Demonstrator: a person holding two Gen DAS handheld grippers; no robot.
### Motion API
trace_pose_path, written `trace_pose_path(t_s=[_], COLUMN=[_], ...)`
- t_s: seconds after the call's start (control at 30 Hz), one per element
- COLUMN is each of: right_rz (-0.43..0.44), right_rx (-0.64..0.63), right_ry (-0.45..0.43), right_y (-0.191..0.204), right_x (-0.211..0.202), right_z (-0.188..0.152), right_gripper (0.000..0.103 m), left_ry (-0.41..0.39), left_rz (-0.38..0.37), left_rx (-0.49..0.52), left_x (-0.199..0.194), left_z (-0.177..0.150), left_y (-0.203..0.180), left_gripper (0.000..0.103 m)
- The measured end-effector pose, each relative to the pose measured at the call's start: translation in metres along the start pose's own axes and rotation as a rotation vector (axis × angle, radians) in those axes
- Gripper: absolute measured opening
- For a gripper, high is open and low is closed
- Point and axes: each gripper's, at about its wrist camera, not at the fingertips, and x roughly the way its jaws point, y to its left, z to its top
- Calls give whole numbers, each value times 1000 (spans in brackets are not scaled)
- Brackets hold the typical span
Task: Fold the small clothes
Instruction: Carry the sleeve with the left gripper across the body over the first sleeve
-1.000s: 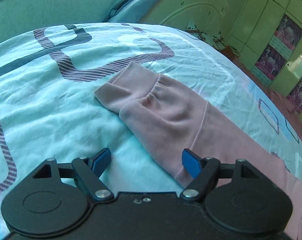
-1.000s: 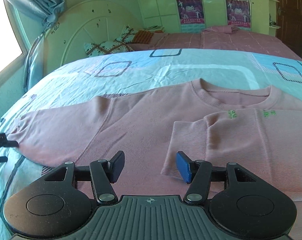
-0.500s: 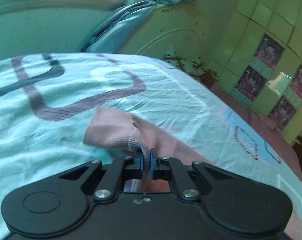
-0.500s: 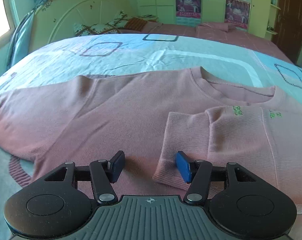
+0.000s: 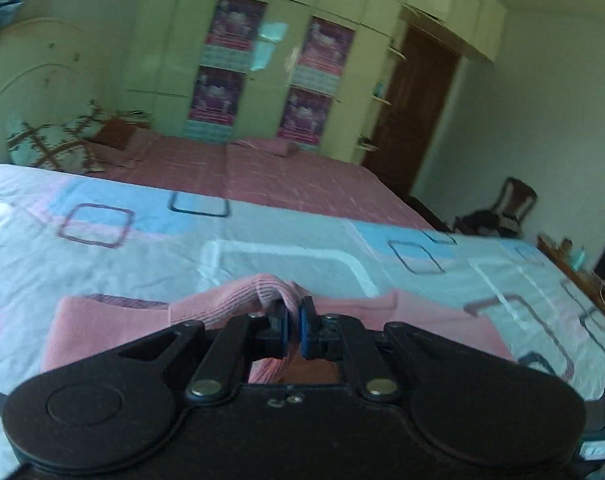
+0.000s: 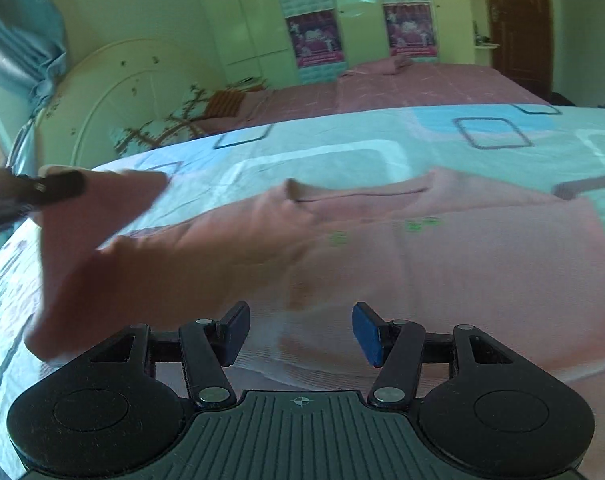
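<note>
On the bed, pink sweater half folded: one sleeve done. Left gripper jaws pinching other sleeve cuff, lifted. Right gripper jaws spread, empty. More folding left.

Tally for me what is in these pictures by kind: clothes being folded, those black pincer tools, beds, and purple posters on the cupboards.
Pink knitted sweater: 1
Black two-finger grippers: 2, the left gripper and the right gripper
Beds: 2, one with a pale blue patterned sheet, one with a pink cover
Purple posters: 4
Total: 9
</note>
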Motion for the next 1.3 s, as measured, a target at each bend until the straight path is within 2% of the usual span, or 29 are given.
trace_pose_path(t_s=[0.07, 0.17, 0.2, 0.23, 0.27, 0.3, 0.37, 0.4, 0.43, 0.47, 0.57, 0.63, 0.77, 0.8, 0.83, 0.9, 1.0, 1.03, 1.07, 1.1, 1.2, 1.27, 1.3], right_rz=[-21, -45, -49, -50, -45, -36, -6, 8, 20, 30, 69, 58, 33, 26, 15, -5, -49, -47, -38, -37, -6, -4, -12], right_rx=[15, 32, 36, 40, 43, 46, 39, 29, 12, -5, -104, -196, -364, -403, -433, -481, -552, -558, -555, -543, -440, -341, -286], right_ry=[1, 0, 3, 6, 6, 7, 6, 6, -1, -10, -39, -36, -14, -6, 5, 28, 30, 27, 24, 24, -30, -65, -78], right_y=[-16, -36, -40, -45, -47, -48, -44, -40, -33, -26, 3, 26, 63, 70, 75, 82, 87, 87, 86, 86, 73, 53, 39], right_x=[-10, -25, -27, -31, -33, -34, -36, -36, -33, -33, -27, -17, 6, 13, 21, 33, 51, 53, 55, 55, 40, 22, 13], right_z=[-3, -7, -8, -8, -8, -8, -7, -6, -4, -4, -2, -3, -15, -21, -25, -31, -37, -38, -37, -35, -16, 2, 10], right_gripper=[57, 57, 57, 57, 57, 57, 58, 67, 82, 88, 89, 88, 87, 78, 65, 55, 55, 47, 32, 10, 10, 9, 6], left_ry=[80, 206, 224, 226, 213, 192, 126, 94, 82, 80, 79, 101, 156, 171, 186, 206, 191, 180, 171, 162, 166, 160, 154], left_rz=[-30, -26, -19, -6, 5, 14, 72, 108, 133, 168, 276, 347, 419, 426, 430, 440, 448, 451, 453, 458, 454, 448, 447], left_rx=[48, 119, 137, 152, 161, 164, 177, 184, 189, 187, 160, 135, 80, 70, 65, 60, 60, 62, 68, 77, 81, 92, 106], left_x=[26, 53, 54, 50, 44, 36, 13, 3, -6, -14, -36, -46, -56, -57, -55, -51, -44, -42, -39, -36, -29, -29, -29], left_z=[-19, -48, -54, -59, -60, -60, -55, -54, -54, -51, -58, -63, -81, -86, -89, -95, -97, -96, -97, -96, -95, -96, -97], left_y=[-22, -37, -41, -43, -46, -45, -43, -38, -32, -23, 6, 26, 53, 60, 63, 67, 69, 68, 68, 67, 68, 66, 63], left_gripper=[5, 11, 22, 27, 39, 59, 85, 85, 85, 85, 85, 85, 79, 75, 73, 69, 68, 68, 66, 57, 34, 26, 20])
